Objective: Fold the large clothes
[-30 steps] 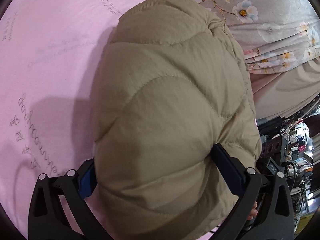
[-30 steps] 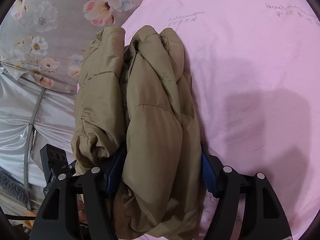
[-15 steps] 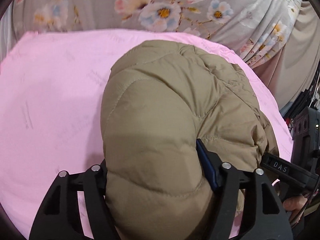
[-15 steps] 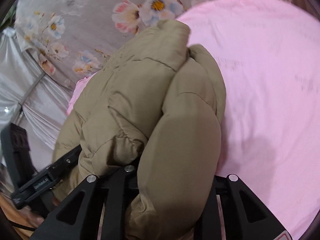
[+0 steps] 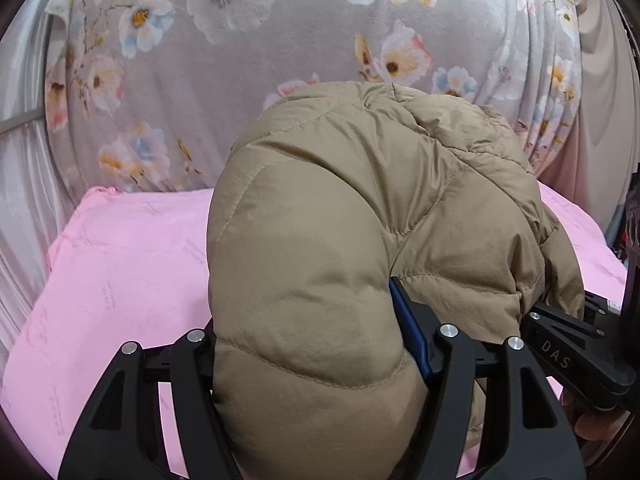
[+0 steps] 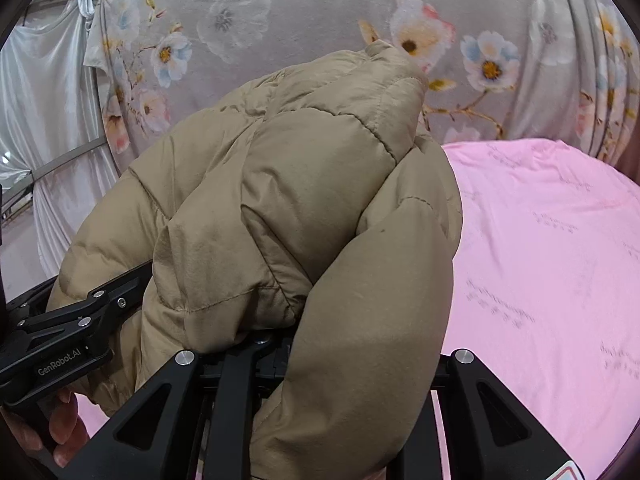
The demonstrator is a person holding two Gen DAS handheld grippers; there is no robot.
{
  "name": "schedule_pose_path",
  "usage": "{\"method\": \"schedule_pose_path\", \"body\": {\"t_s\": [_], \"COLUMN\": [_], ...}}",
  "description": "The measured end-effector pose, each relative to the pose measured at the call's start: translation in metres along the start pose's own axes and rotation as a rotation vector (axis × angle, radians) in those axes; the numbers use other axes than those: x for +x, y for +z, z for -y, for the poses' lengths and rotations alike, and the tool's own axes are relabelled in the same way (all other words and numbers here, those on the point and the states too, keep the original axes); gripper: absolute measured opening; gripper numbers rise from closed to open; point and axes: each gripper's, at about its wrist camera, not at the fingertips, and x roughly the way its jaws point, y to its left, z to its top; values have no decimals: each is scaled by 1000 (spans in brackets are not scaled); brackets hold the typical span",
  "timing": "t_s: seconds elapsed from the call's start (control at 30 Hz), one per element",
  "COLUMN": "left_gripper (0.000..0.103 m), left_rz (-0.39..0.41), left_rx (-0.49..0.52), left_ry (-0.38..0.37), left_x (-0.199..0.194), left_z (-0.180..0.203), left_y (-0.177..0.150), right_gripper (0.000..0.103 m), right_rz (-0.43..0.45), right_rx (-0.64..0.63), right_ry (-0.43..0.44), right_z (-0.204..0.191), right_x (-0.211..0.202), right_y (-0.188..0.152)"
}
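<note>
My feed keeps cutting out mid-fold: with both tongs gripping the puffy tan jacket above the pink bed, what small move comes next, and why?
Probably lower both together toward the pink sheet. The left tongs and right tongs each clamp a bunched fold of the tan puffer jacket, which looks raised against the floral curtain, so setting it down first should keep the fold from springing open.

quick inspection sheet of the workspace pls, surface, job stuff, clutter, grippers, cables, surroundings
surface: pink sheet with faint printed script, spread flat.
job's things: tan puffer jacket, bunched and held up between both grippers.
clutter: nothing seen.
grippers: left gripper shut on the jacket; right gripper shut on the jacket.
cables: nothing seen.
surroundings: grey floral curtain behind the sheet; silvery drape at the left.
</note>
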Motion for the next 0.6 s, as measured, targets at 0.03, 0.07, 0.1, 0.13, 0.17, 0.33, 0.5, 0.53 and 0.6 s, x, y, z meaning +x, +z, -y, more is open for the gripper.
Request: {"method": "schedule_pose_path", "body": {"t_s": [0.03, 0.07, 0.1, 0.13, 0.17, 0.33, 0.5, 0.53, 0.6], "left_gripper": [63, 63, 63, 63, 63, 63, 63, 63, 63], "left_rz": [8, 11, 15, 17, 18, 6, -22, -29, -43], "left_rx": [0, 0, -1, -1, 0, 0, -7, -7, -9], "left_ry": [9, 15, 23, 27, 34, 52, 56, 57, 61], "left_x": [5, 7, 11, 14, 19, 46, 77, 84, 96], "left_z": [-7, -13, -19, -25, -30, -50, -71, -75, -81], "left_y": [3, 5, 7, 8, 9, 12, 5, 4, -1], "right_gripper": [20, 20, 20, 20, 20, 20, 20, 20, 20], "right_rz": [6, 9, 11, 12, 9, -18, -58, -67, -81], "right_rx": [-11, -24, -33, -38, -44, -65, -81, -83, -89], "right_ry": [-7, -14, -19, -22, -24, -36, -47, -48, -52], "right_z": [-6, -11, -15, -19, -21, -32, -41, -42, -45], "right_x": [7, 12, 18, 23, 29, 63, 102, 110, 123], "right_y": [3, 6, 8, 9, 10, 13, 7, 5, 1]}}
